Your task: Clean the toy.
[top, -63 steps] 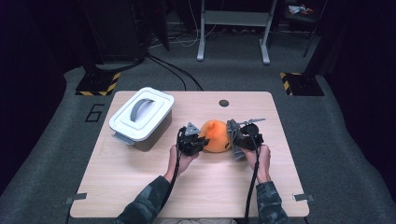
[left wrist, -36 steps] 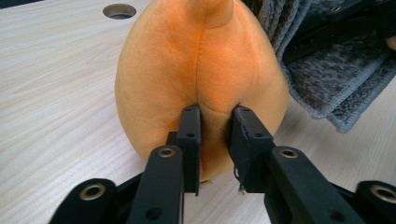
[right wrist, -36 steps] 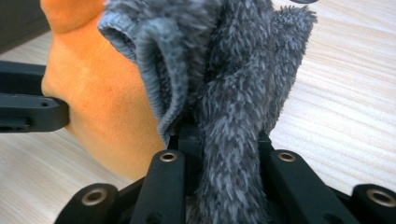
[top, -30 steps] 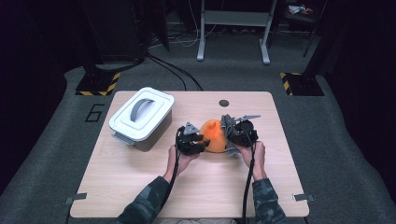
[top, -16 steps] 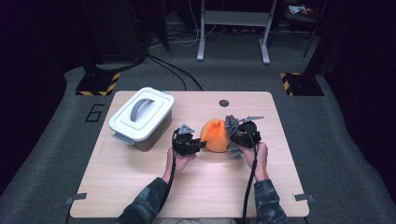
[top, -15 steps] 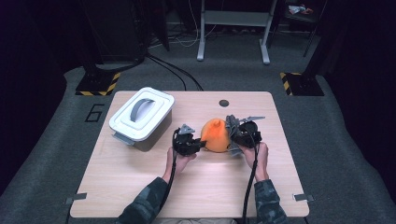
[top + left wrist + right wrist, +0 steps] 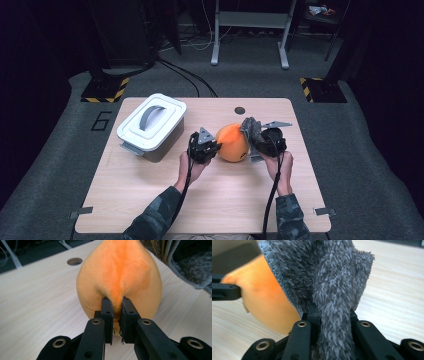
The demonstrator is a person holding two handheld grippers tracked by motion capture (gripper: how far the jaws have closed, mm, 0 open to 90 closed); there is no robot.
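Note:
An orange plush toy [image 7: 232,142] sits mid-table between my two grippers. My left gripper [image 7: 210,148] is shut on a pinched fold of the plush [image 7: 120,282], its jaws nearly touching around the orange fabric. My right gripper [image 7: 256,139] is shut on a fuzzy grey cloth [image 7: 329,290], which bunches between its jaws and drapes against the right side of the plush [image 7: 264,300]. The grey cloth [image 7: 251,129] rises beside the toy in the high view. The left gripper's jaw tip [image 7: 224,291] shows at the left edge of the right gripper view.
A white lidded box with a grey handle [image 7: 151,125] stands at the table's left, close to my left hand. A round cable hole [image 7: 239,110] lies behind the plush. The wooden table [image 7: 150,200] has bare room in front.
The plush has been lifted and squeezed slightly, then settled back. My left gripper shifted a little left while holding it. The right gripper keeps the grey cloth against the toy.

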